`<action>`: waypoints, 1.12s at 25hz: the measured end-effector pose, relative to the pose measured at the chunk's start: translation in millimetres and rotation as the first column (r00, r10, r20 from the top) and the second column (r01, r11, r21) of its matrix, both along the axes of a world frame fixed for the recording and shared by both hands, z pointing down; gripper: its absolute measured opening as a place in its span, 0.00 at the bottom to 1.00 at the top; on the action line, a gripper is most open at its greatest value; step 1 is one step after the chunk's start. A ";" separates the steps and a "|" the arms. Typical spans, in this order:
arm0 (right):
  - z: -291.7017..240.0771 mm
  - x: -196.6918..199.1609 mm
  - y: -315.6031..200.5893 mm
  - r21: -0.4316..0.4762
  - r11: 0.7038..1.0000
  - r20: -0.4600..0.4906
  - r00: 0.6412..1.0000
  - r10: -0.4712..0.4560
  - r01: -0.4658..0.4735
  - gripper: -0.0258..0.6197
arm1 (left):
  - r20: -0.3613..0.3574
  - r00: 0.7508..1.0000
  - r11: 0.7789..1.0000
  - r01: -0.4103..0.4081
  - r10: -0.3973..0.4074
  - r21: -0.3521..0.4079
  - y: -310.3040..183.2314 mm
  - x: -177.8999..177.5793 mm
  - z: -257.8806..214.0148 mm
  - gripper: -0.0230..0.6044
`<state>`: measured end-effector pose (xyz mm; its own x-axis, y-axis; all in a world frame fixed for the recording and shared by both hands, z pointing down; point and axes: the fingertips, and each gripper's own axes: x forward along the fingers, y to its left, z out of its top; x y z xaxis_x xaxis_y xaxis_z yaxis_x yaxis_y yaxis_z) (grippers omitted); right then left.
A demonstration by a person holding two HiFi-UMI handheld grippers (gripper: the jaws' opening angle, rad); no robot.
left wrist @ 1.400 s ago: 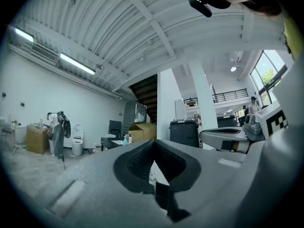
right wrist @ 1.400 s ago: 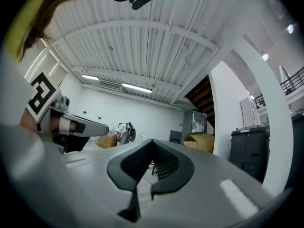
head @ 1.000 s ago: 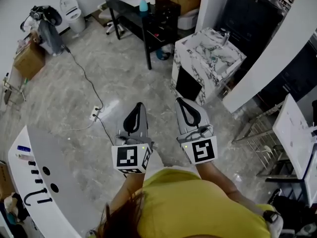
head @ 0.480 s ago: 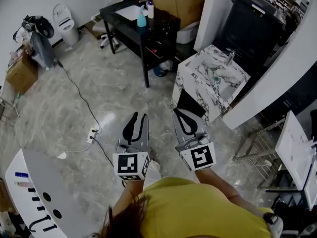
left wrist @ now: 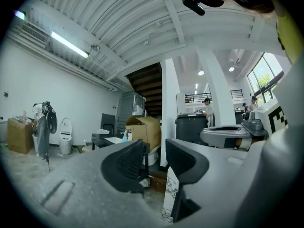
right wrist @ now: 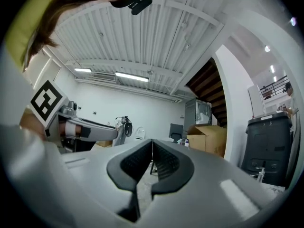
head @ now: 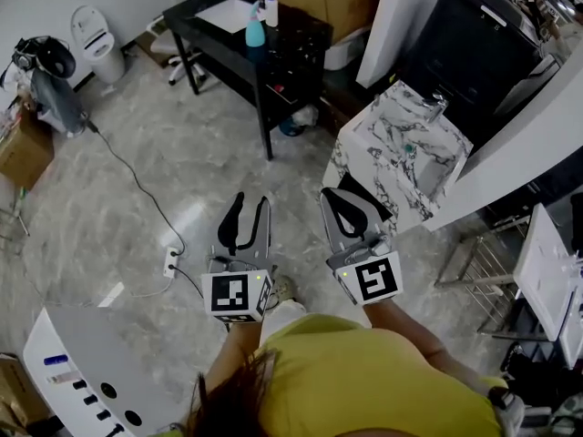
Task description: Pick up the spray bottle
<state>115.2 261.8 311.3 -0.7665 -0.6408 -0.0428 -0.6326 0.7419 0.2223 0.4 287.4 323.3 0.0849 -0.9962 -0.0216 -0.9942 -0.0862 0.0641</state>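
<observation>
Floor (head: 100,217), left: a cable (head: 135,178) runs to a power strip (head: 170,260) lying just ahead of the person. Trip risk if the walk drifts that way. The feet are hidden under the yellow shirt, so clearance can't be read.

Left gripper (head: 250,208): level, jaws partly apart and opening, nothing between them.

Spray bottle (head: 255,27): teal, upright on the black worktop (head: 214,39) across the room, well apart from both grippers. A white bottle (head: 271,9) stands just beside it, so a hasty close could take the wrong one or tip either. In the left gripper view the spray bottle is a speck. Its trigger head and facing are too small to tell.

Right gripper (head: 335,198): jaws together, empty. It would need to open before any grasp.

Right: marble-patterned counter (head: 401,144) near the path, and an elbow could clip its corner. The worktop's far end is cut off at the head view's top edge.
</observation>
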 end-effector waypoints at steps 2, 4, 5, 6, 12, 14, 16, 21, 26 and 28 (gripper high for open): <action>2.5 -9.4 -14.6 -0.001 1.000 -0.002 1.000 0.012 -0.012 0.05 | 0.007 1.000 1.000 -0.011 0.011 0.005 -15.8 -10.3 -0.7 0.28; 4.9 -17.8 -27.3 -0.001 1.000 0.001 1.000 0.023 -0.023 0.05 | 0.007 1.000 1.000 -0.023 0.023 0.004 -30.2 -18.9 -2.0 0.28; 6.7 -21.7 -32.9 -0.002 1.000 -0.001 1.000 0.028 -0.028 0.05 | 0.006 1.000 1.000 -0.029 0.029 0.003 -36.5 -22.8 -1.8 0.28; 8.5 -25.5 -37.7 -0.004 1.000 -0.003 1.000 0.031 -0.031 0.05 | 0.004 0.999 0.999 -0.033 0.033 0.004 -41.9 -26.4 -0.8 0.28; 20.4 -42.3 -62.6 -0.026 0.999 -0.006 0.999 0.031 -0.032 0.05 | -0.004 0.999 0.999 -0.036 0.036 0.011 -65.8 -42.8 5.8 0.29; 22.8 -46.6 -73.1 -0.034 0.999 -0.003 0.999 0.036 -0.036 0.05 | -0.005 0.999 0.999 -0.040 0.040 0.005 -74.8 -47.3 9.9 0.31; 23.1 -50.8 -86.0 -0.033 0.999 0.004 0.999 0.039 -0.039 0.05 | -0.009 0.999 0.999 -0.043 0.043 0.002 -85.5 -51.6 12.1 0.31; 17.5 -70.4 -127.4 -0.010 1.000 0.029 0.999 0.026 -0.025 0.04 | -0.004 0.999 0.999 -0.048 0.048 0.018 -120.3 -65.2 8.1 0.31; 13.7 -97.9 -187.2 0.023 1.000 0.030 1.000 -0.006 0.006 0.04 | -0.002 0.998 0.998 -0.055 0.055 0.034 -180.7 -83.6 10.7 0.31; 15.7 -109.0 -217.9 0.029 0.999 0.023 1.000 -0.019 0.018 0.04 | -0.005 0.999 0.998 -0.051 0.051 0.039 -210.5 -93.2 13.8 0.31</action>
